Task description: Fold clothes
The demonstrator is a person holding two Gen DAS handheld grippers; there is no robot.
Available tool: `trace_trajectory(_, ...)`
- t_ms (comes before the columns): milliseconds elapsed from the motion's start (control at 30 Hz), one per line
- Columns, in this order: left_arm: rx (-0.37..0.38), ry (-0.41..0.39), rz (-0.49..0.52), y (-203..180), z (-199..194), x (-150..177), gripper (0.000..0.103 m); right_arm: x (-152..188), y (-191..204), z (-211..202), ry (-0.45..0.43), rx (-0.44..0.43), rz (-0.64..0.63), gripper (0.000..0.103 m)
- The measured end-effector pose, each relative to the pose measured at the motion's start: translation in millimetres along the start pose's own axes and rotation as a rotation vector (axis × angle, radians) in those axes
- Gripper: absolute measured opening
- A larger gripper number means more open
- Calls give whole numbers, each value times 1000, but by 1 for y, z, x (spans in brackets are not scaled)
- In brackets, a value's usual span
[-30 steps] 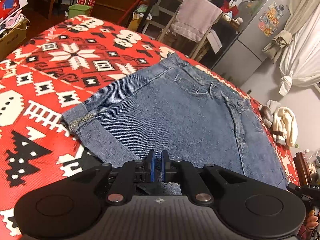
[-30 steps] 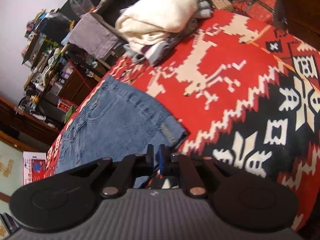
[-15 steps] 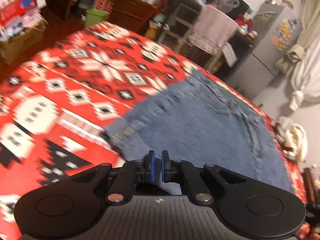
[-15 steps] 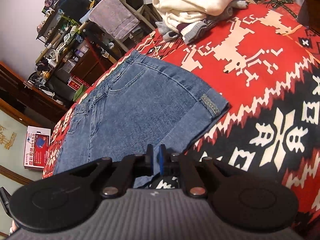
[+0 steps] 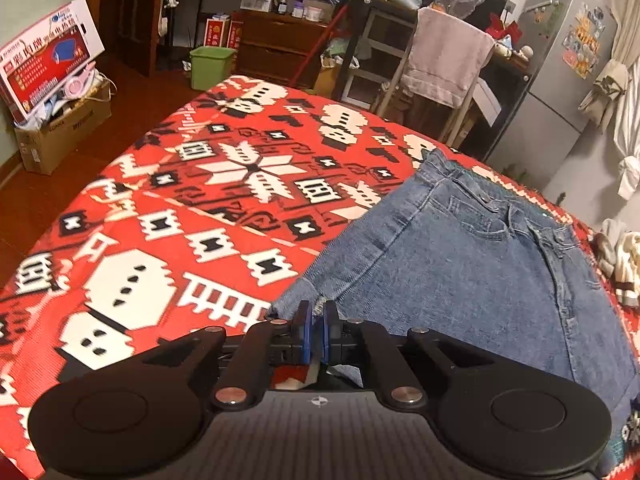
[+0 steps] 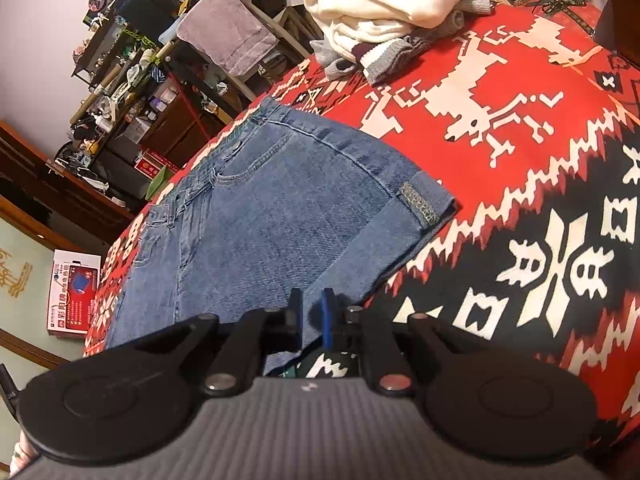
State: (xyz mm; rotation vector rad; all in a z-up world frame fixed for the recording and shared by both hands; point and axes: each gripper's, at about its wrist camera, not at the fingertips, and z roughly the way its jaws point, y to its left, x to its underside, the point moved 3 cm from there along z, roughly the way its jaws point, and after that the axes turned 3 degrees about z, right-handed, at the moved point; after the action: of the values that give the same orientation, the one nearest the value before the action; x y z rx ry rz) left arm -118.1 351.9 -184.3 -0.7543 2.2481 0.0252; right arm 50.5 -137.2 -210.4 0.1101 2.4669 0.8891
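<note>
Lying folded on the red blanket [image 5: 160, 240], jeans [image 5: 460, 264], frayed hem clenched in left jaws, right jaws released over near edge.

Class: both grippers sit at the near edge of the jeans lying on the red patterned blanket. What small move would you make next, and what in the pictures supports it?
Probably carry the near edge away toward the waistband. The left gripper looks shut on the frayed edge of the jeans, and the right gripper sits at that edge with a narrow gap, so it may need closing first. The jeans lie flat on the blanket, with the waistband far.
</note>
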Motion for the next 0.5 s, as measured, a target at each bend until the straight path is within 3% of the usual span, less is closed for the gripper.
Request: trace_trajectory(500,-30,9,35,7,8,-4,10,2,2,-3,-3,11,-16,12)
